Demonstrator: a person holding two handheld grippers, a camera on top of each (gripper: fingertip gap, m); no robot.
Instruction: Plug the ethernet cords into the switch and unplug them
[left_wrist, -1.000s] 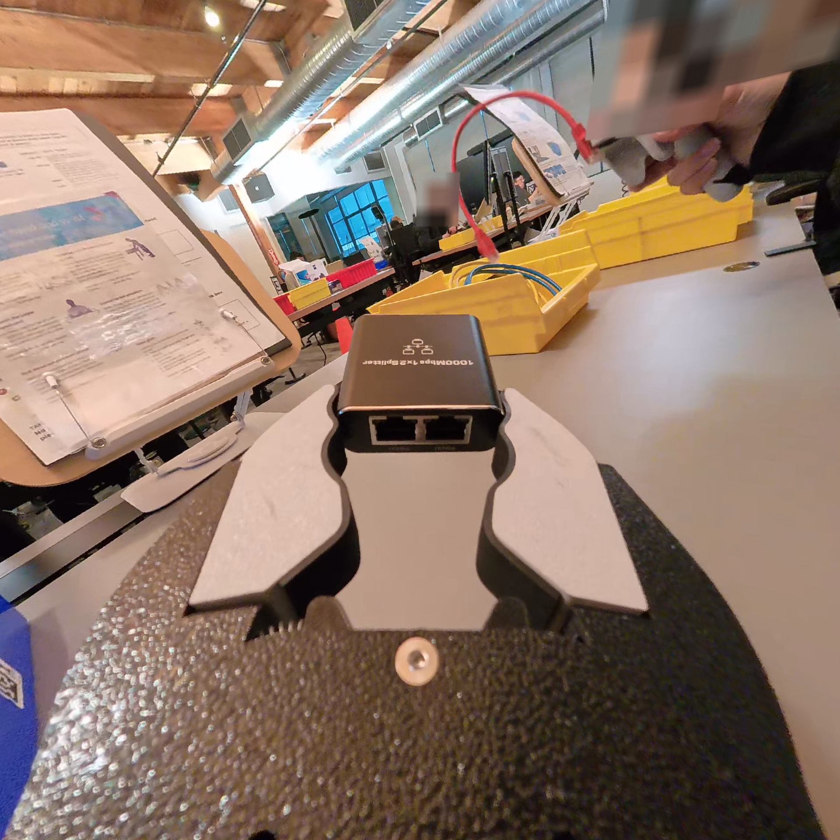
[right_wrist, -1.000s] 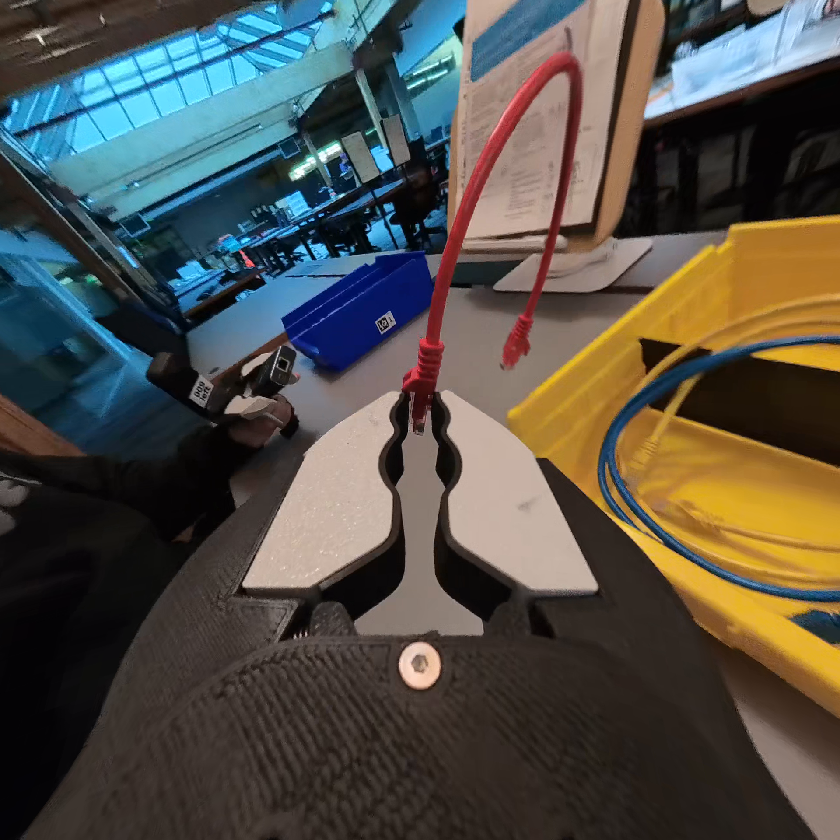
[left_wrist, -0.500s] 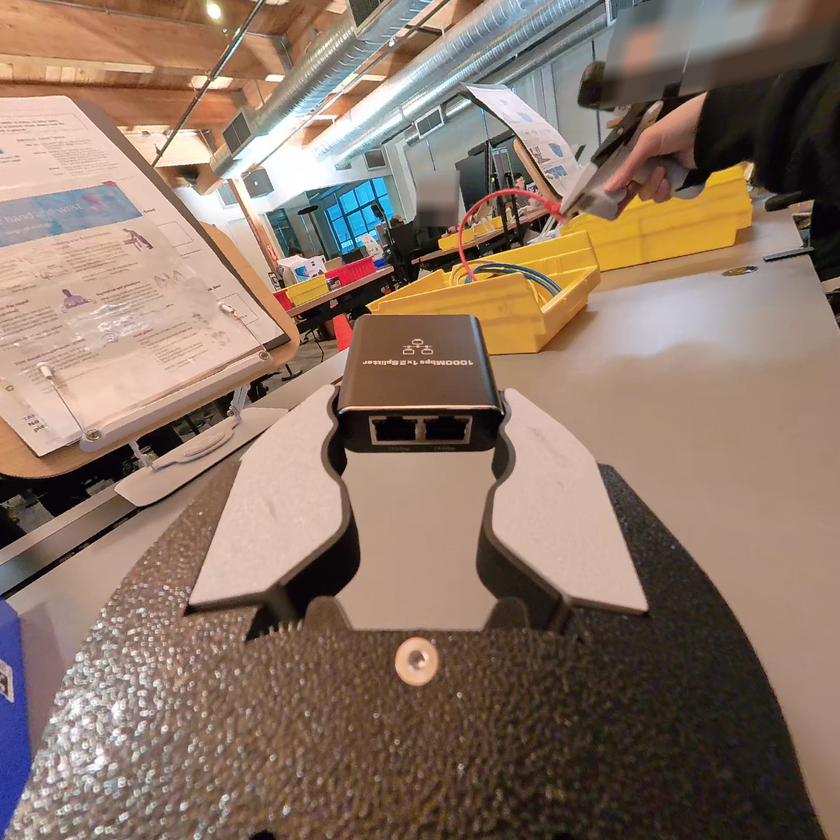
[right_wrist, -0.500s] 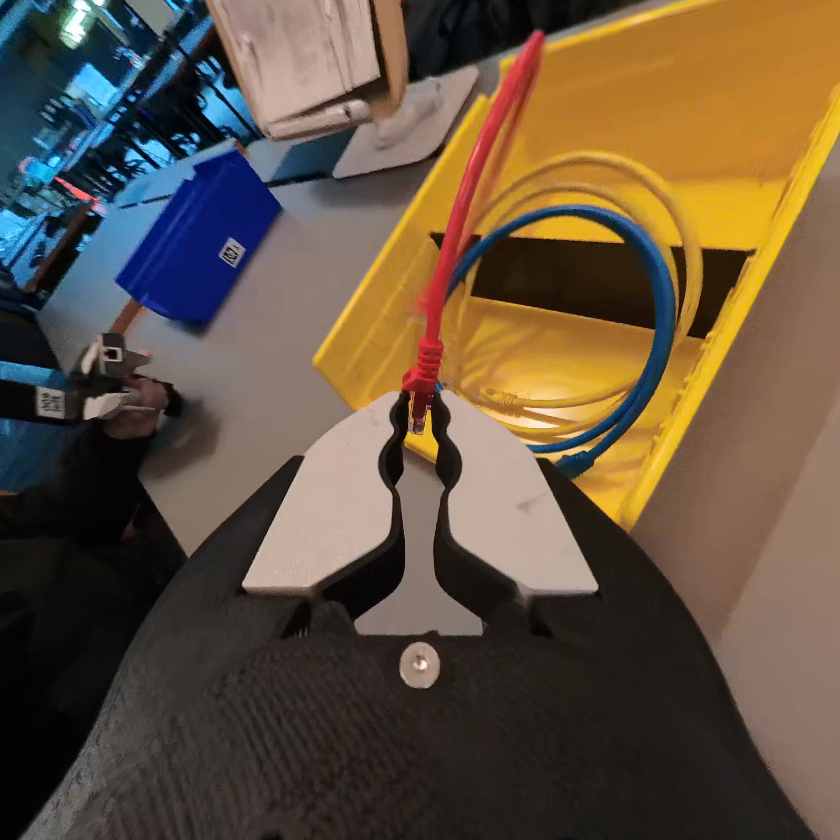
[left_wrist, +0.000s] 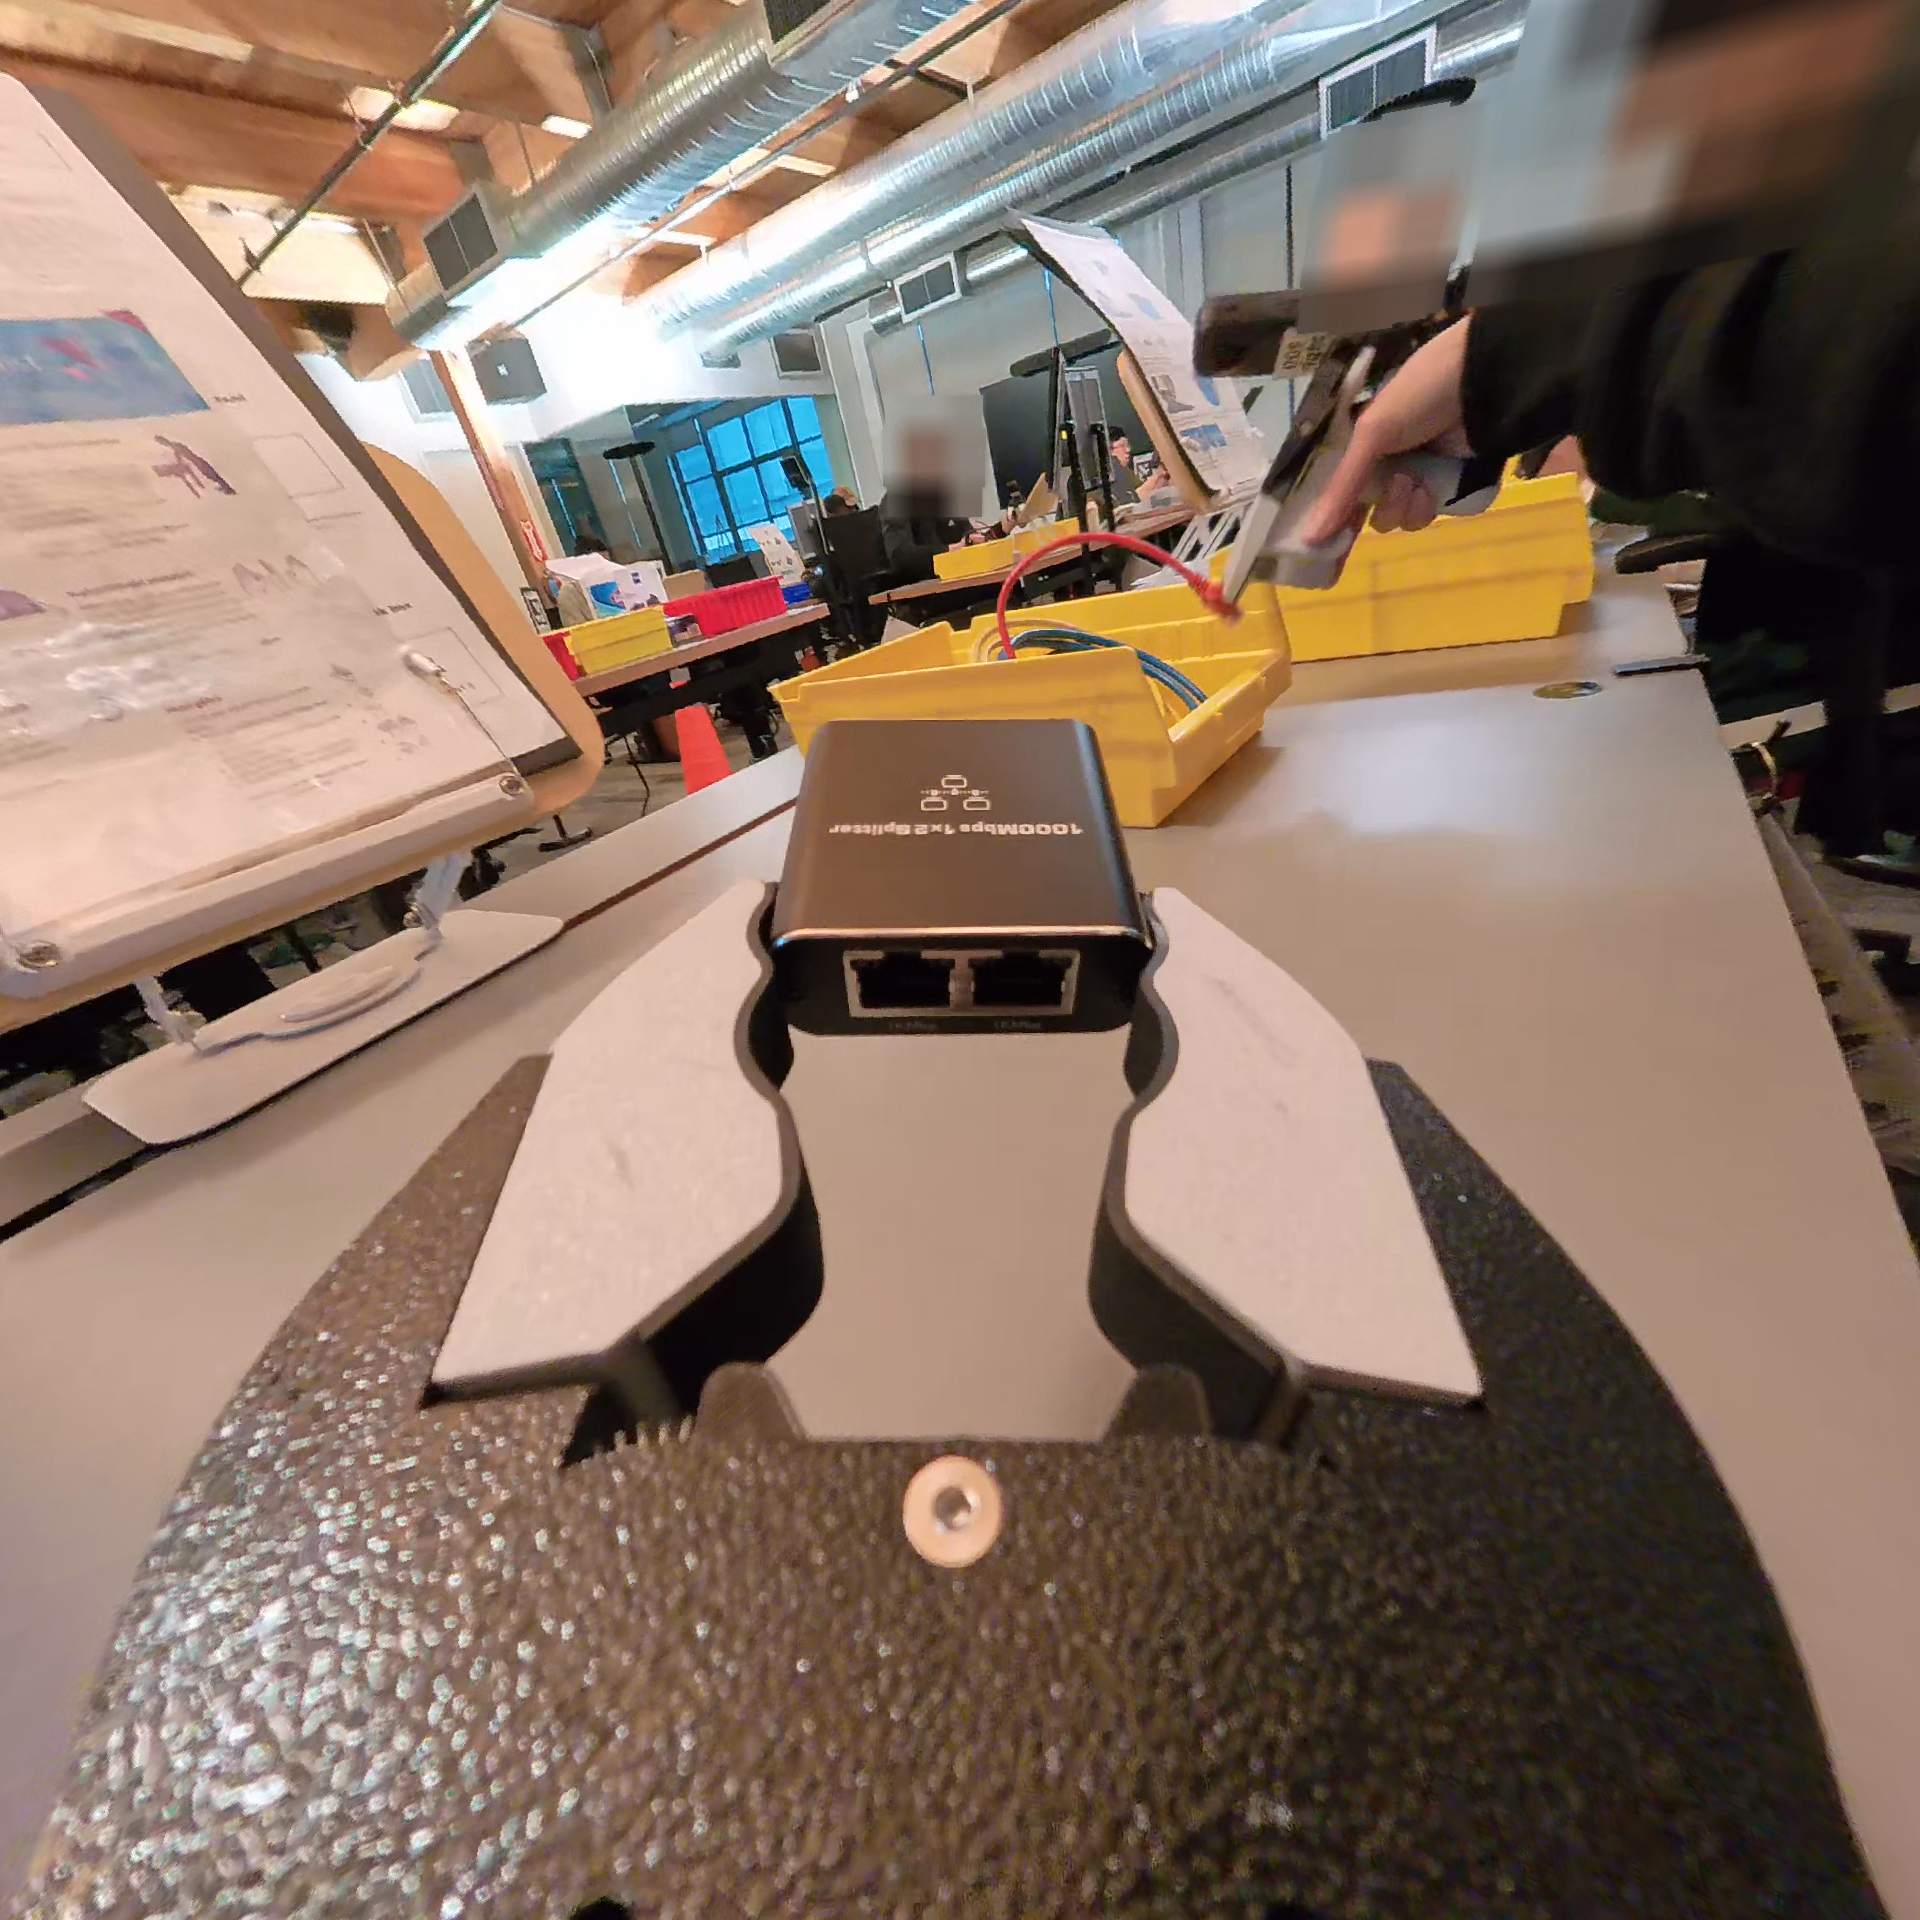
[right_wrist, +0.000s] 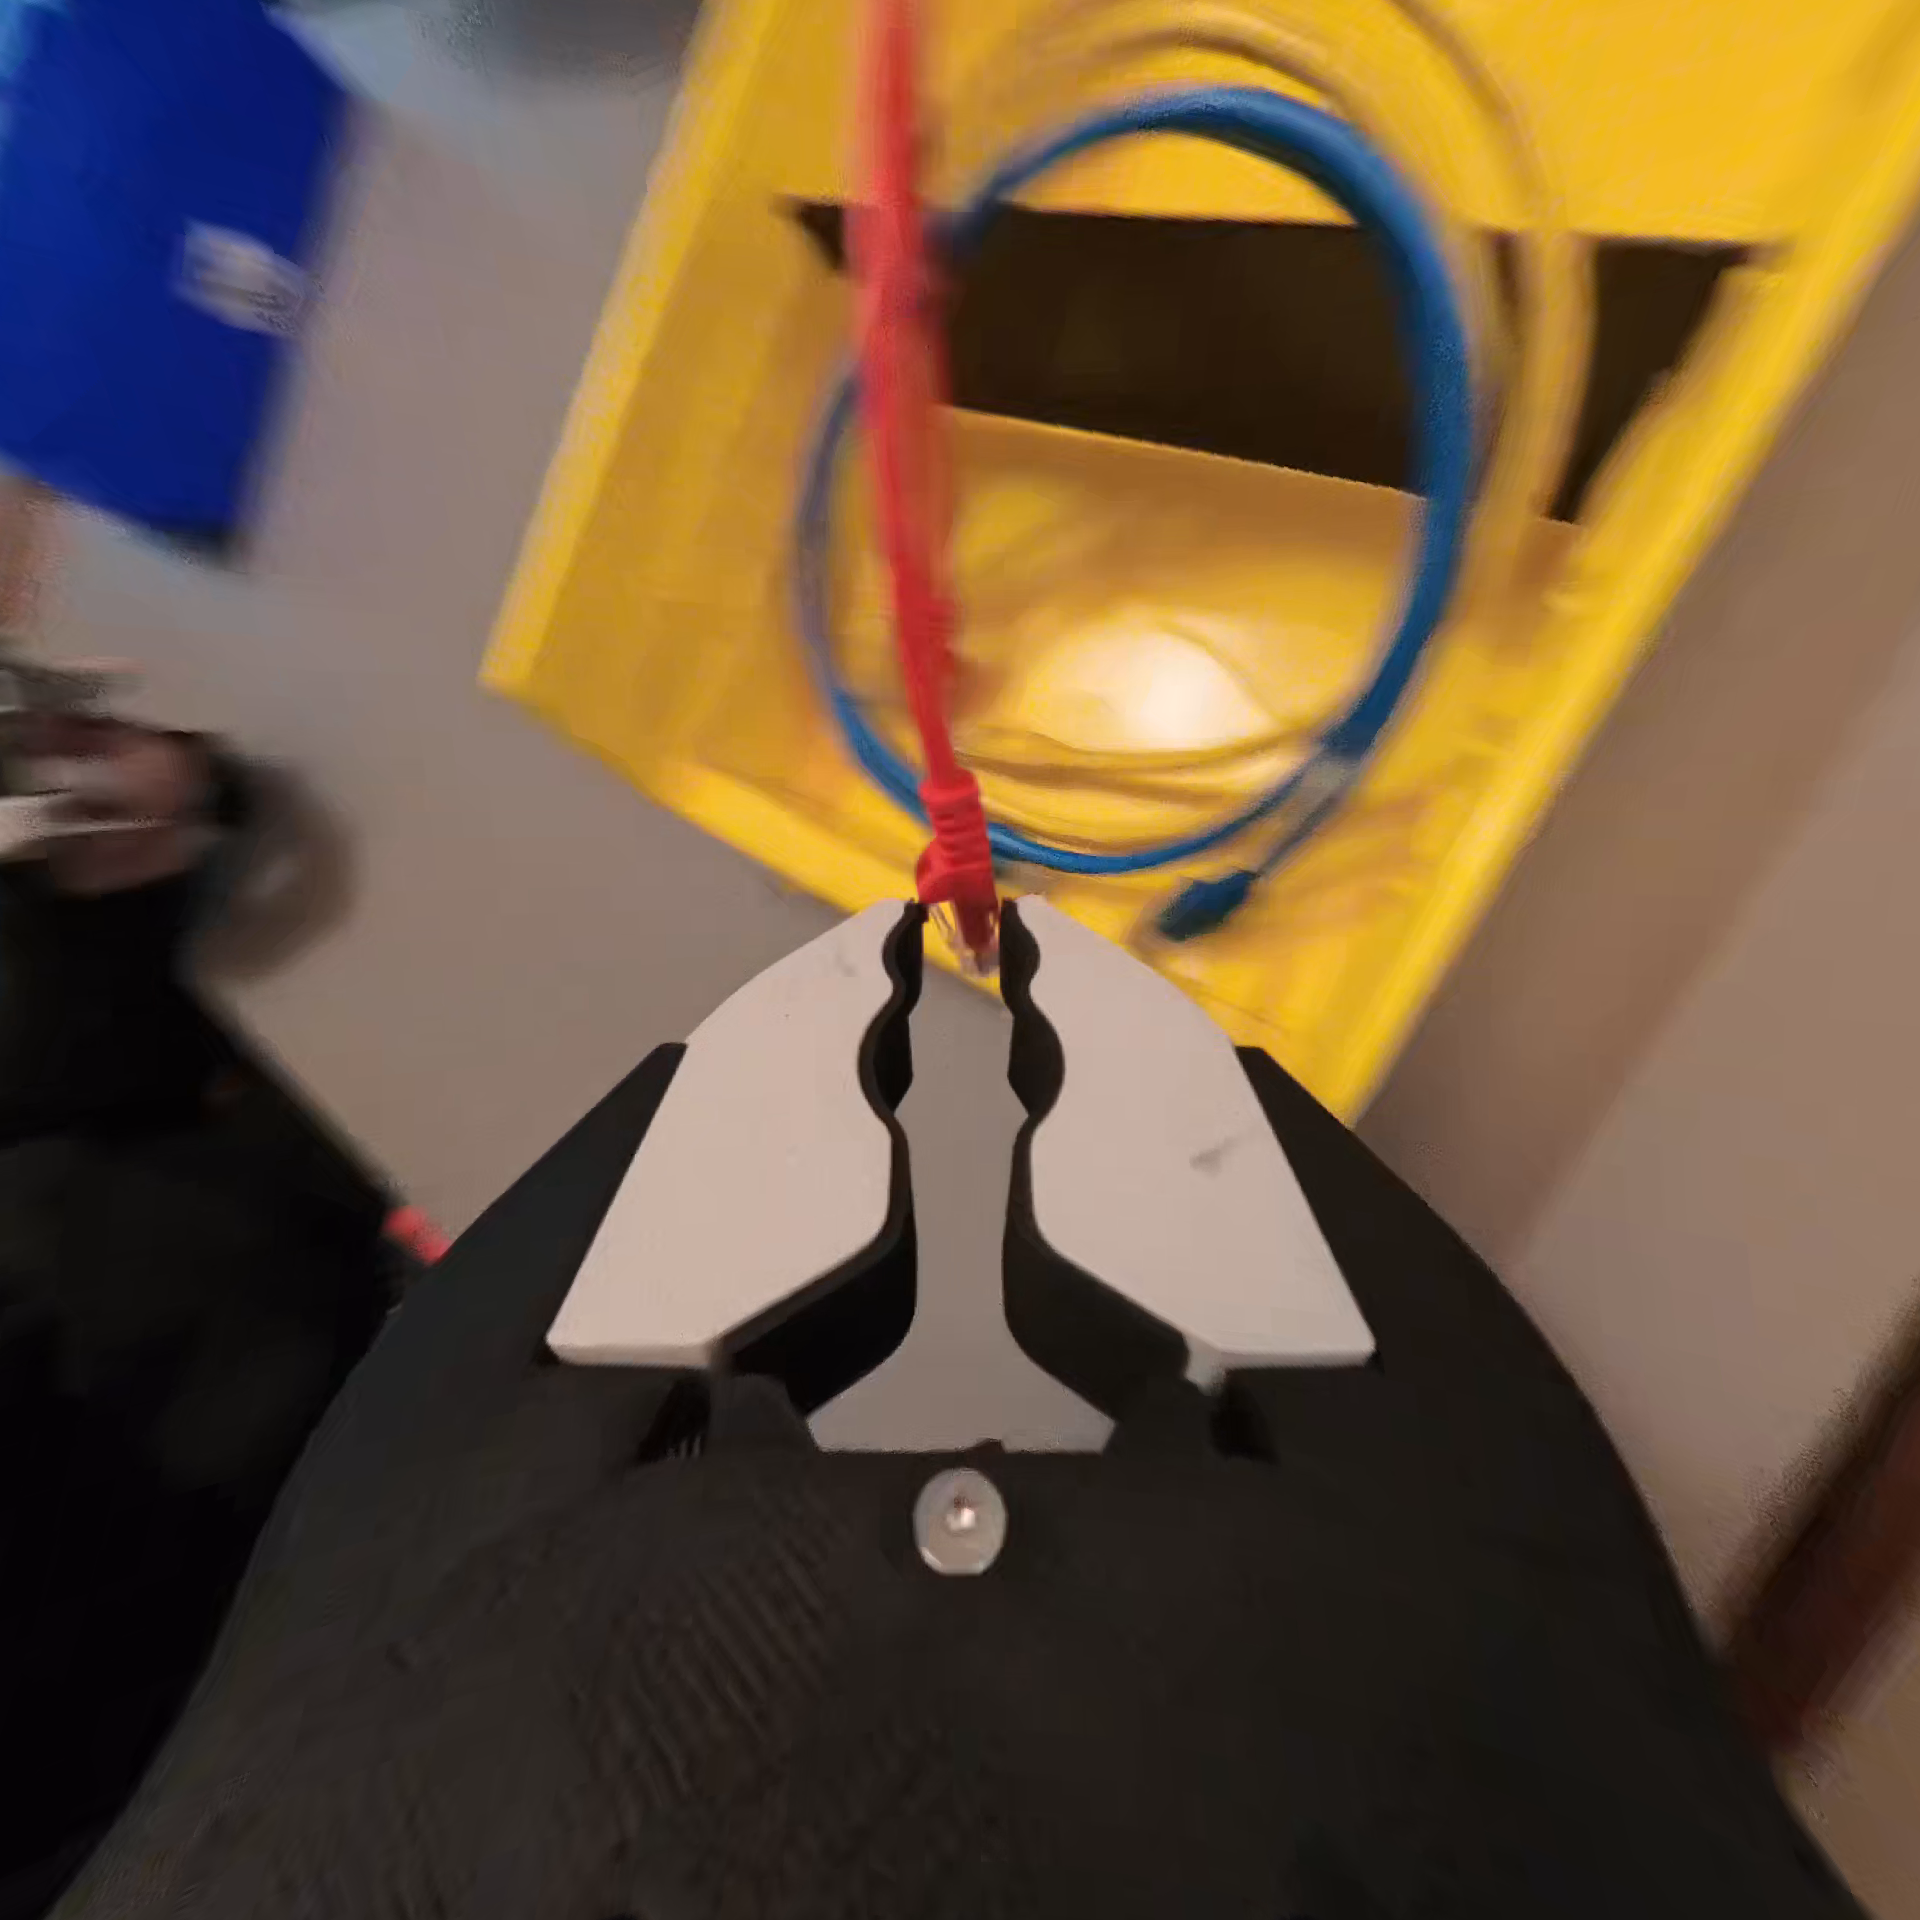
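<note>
In the left wrist view the left gripper (left_wrist: 961, 971) clamps one black switch (left_wrist: 954, 862) with two empty ports above the table (left_wrist: 1455, 935), while in the right wrist view the right gripper (right_wrist: 961, 920) pinches one red cord (right_wrist: 951, 810) plug over a yellow bin (right_wrist: 623, 561) holding one blue cord (right_wrist: 1444, 436).

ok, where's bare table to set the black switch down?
Bare grey tabletop right of the black switch, in front of the yellow bin. Crowded left: document stand base; the bin holds blue cable.
</note>
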